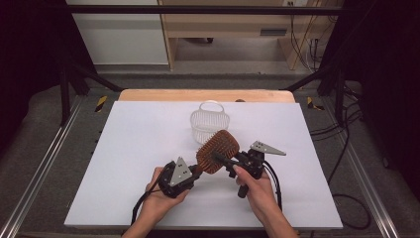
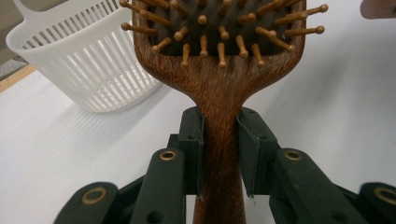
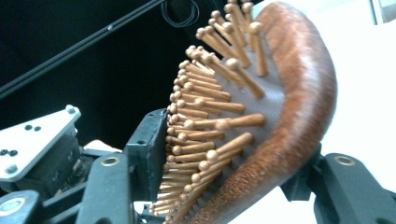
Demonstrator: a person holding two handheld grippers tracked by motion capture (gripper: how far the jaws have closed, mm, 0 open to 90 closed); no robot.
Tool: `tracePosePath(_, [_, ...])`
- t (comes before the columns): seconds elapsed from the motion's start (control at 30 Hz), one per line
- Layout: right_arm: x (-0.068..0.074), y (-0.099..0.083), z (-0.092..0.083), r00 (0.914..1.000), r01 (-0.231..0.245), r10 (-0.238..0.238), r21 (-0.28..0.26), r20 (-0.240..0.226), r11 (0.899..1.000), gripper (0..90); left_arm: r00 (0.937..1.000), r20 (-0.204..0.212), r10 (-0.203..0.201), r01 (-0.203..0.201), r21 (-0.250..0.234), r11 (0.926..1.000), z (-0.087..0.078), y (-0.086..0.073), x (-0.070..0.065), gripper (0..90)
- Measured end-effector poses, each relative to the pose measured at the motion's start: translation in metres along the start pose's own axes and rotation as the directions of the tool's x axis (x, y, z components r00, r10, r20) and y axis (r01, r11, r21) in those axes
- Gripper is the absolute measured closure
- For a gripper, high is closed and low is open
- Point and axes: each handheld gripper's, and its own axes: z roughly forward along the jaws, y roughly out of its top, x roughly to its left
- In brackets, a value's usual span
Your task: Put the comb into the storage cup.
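Note:
A wooden paddle hairbrush (image 1: 218, 151) with wooden pins is held above the white table. My left gripper (image 1: 198, 171) is shut on its handle; in the left gripper view both pads clamp the narrow neck of the hairbrush (image 2: 219, 88) at my left gripper (image 2: 219, 135). My right gripper (image 1: 223, 161) comes in from the right and spans the brush head. In the right gripper view one jaw rests against the pin tips and the other sits behind the curved back of the hairbrush (image 3: 289, 116), so my right gripper (image 3: 229, 154) grips the head.
A white slatted plastic basket (image 1: 208, 121) stands just behind the brush, near the table's middle, also the basket (image 2: 79, 60). The white table sheet (image 1: 138, 148) has open room left and right. Black frame posts flank the table.

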Motion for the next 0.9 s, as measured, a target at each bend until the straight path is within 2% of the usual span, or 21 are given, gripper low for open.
tracePosePath(0.43, [0.009,0.005,0.016,0.9978,-0.064,0.064,0.002,0.014,0.998,56.4,0.999,-0.011,-0.044,0.044,-0.002,0.999,-0.003,-0.005,0.01,72.4])
tracePosePath(0.7, [0.018,0.011,0.023,0.9995,-0.029,0.028,0.015,0.015,0.999,58.5,0.9968,-0.006,-0.08,0.08,-0.016,0.9967,-0.005,-0.007,0.016,72.3])
tracePosePath(0.8, [0.02,0.014,0.025,0.9995,-0.029,0.029,0.018,0.015,0.999,58.7,0.9956,-0.01,-0.093,0.092,-0.03,0.9953,-0.006,-0.007,0.017,72.0])
tracePosePath(0.9, [0.024,0.017,0.027,0.9998,-0.01,0.009,0.02,0.016,1.0,58.9,0.9938,-0.008,-0.111,0.11,-0.046,0.9929,-0.008,-0.008,0.019,71.8])
